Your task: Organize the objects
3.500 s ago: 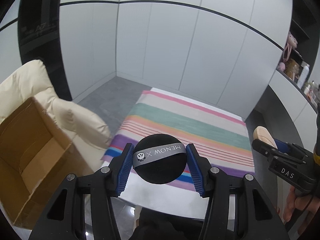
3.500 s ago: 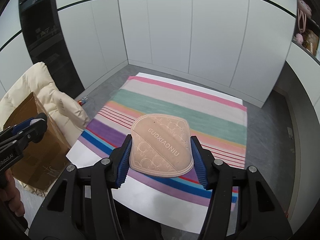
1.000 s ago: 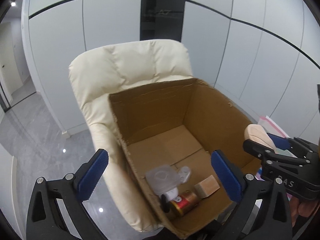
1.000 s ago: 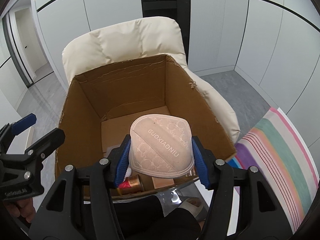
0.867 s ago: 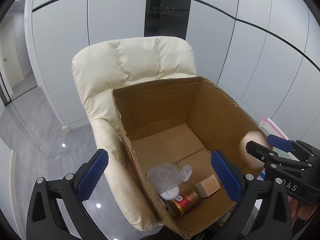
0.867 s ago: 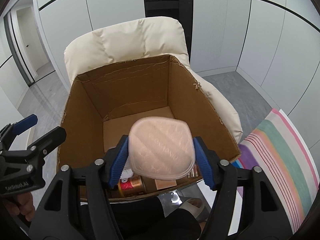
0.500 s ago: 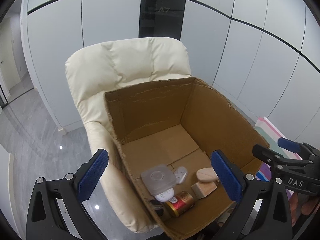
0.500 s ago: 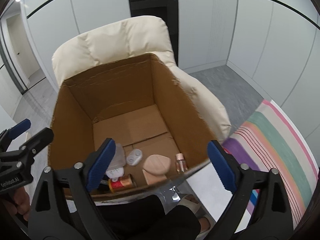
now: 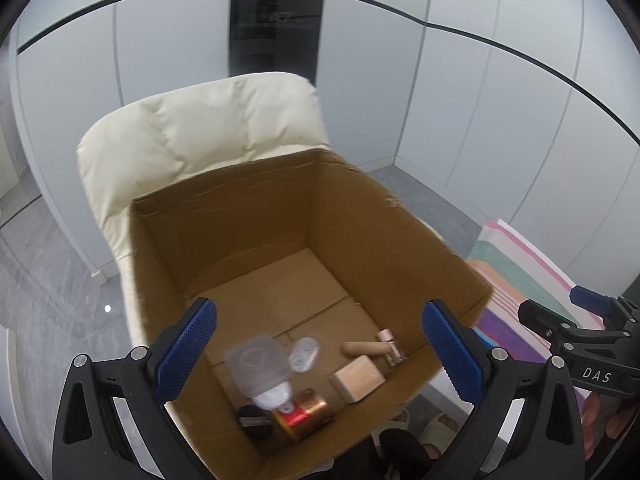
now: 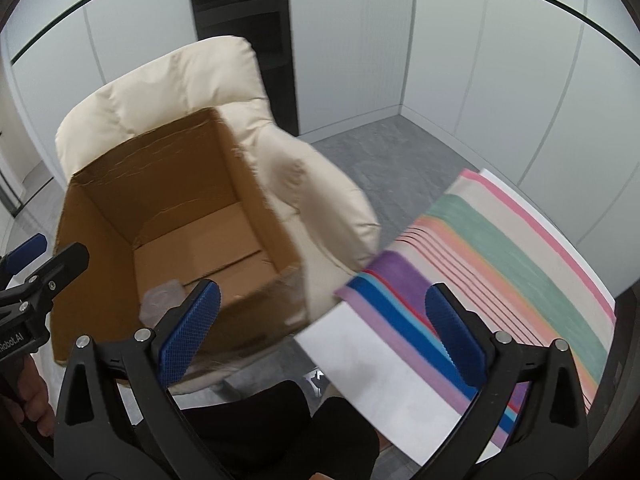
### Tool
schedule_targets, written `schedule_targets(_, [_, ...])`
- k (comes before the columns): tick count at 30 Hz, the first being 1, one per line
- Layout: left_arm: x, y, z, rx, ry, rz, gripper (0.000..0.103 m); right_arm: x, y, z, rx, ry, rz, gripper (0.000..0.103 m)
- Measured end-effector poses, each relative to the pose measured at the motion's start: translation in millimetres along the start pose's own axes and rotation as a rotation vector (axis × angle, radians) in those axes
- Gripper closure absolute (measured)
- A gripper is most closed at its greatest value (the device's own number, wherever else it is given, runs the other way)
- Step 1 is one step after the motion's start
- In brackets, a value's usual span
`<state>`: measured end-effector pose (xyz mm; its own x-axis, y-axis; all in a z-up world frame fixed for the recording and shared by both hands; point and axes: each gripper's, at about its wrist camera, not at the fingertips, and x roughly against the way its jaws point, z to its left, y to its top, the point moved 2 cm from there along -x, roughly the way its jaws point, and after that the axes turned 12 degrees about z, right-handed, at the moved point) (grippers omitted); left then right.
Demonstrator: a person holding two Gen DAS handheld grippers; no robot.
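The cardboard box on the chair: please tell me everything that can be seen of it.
The cardboard box is plain brown, open at the top, its rim rough and a little torn. It stands on the seat of a cream padded chair, against the backrest. Inside on its floor lie small things: a clear plastic case, a gold and red can, a beige puff and a wooden block. Neither gripper touches it.
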<state>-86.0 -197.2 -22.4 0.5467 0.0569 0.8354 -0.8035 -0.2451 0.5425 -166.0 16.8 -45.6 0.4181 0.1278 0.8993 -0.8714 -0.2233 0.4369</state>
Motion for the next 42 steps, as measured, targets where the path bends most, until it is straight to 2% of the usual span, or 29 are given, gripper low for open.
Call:
schedule_targets(14, [-8.6, 0.7, -88.1, -0.11, -0.08, 0.017, 0.0, 17.3, -30.0, -89.7, -0.151, -0.076, -0.005, 0.0])
schedule_targets(25, [19.9, -23.0, -145.6, -0.199, -0.134, 0.043, 0.0, 49.2, -65.7, -134.7, -0.249, -0.113, -0.013, 0.0])
schedule_targets(34, [71.0, -62.4, -158.3, -0.269, -0.104, 0.003, 0.0, 101.8, -121.4, -157.1, -0.329, -0.141, -0.033, 0.0])
schedule_targets(39, [78.7, -82.4, -152.1, -0.286, -0.118, 0.075, 0.0, 120.3, -161.2, -150.7, -0.302, -0.176, -0.021, 0.0])
schedule_targets(42, [81.0, -94.6, -147.4, -0.303, -0.086, 0.084, 0.0, 129.6, -180.5, -145.3, -0.273, -0.194, -0.012, 0.0])
